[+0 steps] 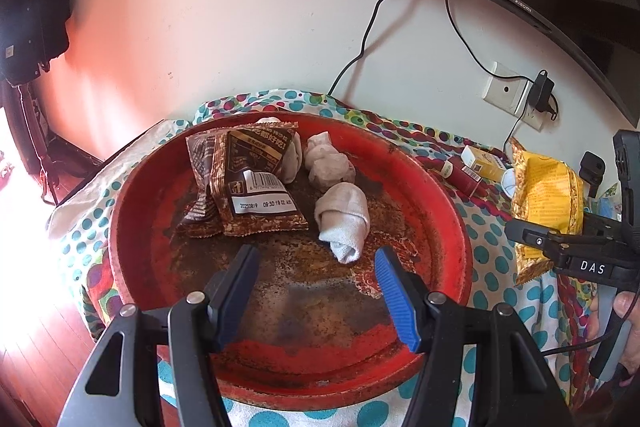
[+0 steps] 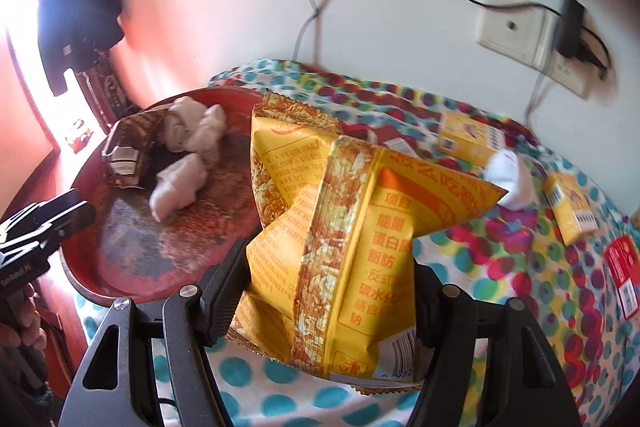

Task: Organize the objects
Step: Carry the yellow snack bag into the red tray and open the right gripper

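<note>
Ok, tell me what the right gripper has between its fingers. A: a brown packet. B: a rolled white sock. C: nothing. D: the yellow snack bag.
D: in the right wrist view the yellow snack bag sits clamped in the right gripper.

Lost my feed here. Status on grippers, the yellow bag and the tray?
Right gripper shut on yellow snack bag, lifted. Left gripper open, empty, over red tray. Tray holds brown packets, rolled socks; near side free.
</note>
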Motion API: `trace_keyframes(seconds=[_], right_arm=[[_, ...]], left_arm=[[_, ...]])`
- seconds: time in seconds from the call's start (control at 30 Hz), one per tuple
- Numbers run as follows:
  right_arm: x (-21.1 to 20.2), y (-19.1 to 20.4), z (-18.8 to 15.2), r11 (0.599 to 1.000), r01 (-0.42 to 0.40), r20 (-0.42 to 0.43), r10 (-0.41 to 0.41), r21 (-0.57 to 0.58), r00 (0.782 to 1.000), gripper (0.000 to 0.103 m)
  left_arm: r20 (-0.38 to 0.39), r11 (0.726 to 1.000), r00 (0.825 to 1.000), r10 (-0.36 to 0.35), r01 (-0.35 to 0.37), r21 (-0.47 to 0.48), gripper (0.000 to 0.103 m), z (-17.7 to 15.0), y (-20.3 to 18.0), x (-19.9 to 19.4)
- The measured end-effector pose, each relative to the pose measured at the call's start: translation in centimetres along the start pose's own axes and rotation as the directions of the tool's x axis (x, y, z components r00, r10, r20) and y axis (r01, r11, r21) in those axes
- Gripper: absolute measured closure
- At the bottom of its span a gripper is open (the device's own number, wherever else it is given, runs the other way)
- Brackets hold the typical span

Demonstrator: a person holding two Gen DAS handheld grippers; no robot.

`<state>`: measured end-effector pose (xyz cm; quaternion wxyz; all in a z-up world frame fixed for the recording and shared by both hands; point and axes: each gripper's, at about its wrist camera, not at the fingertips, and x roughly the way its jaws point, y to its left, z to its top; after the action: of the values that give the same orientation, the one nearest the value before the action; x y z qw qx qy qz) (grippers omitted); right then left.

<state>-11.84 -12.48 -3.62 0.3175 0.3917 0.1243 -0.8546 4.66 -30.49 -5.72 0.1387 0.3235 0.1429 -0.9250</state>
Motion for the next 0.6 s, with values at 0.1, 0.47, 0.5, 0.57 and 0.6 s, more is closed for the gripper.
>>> trace_keyframes(seconds=[0.1, 0.47, 0.5, 0.57, 0.6], right_arm=[[0.6, 2.5, 0.8, 0.998, -0.030, -0.002, 0.029, -0.052, 1.000, 0.036], [3.6, 8.3, 2.6, 0.987, -0.092, -0.036, 0.088, -0.135, 0.995, 0.036], [4.0, 8.6, 2.9, 0.986, -0.096, -0.041, 0.092, -0.135, 0.995, 0.036], [4.6, 9.4, 3.3, 0.984, -0.097, -0.044, 0.091, -0.148, 0.995, 0.036], [5.0, 10.0, 3.6, 0.983, -0.101, -0.048, 0.094, -0.156, 0.994, 0.036]], left_arm=[[0.002, 1.000, 1.000, 0.007, -0.007, 0.000, 0.041, 0.0, 0.1, 0.0], [0.015, 0.998, 1.000, -0.006, 0.007, -0.067, 0.041, 0.3, 1.3, -0.4], [0.018, 0.997, 1.000, -0.003, 0.005, -0.080, 0.041, 0.4, 1.6, -0.4], [0.024, 0.995, 1.000, 0.010, -0.008, -0.097, 0.041, 0.5, 2.1, -0.6], [0.029, 0.994, 0.999, 0.017, -0.013, -0.106, 0.041, 0.5, 2.4, -0.6]])
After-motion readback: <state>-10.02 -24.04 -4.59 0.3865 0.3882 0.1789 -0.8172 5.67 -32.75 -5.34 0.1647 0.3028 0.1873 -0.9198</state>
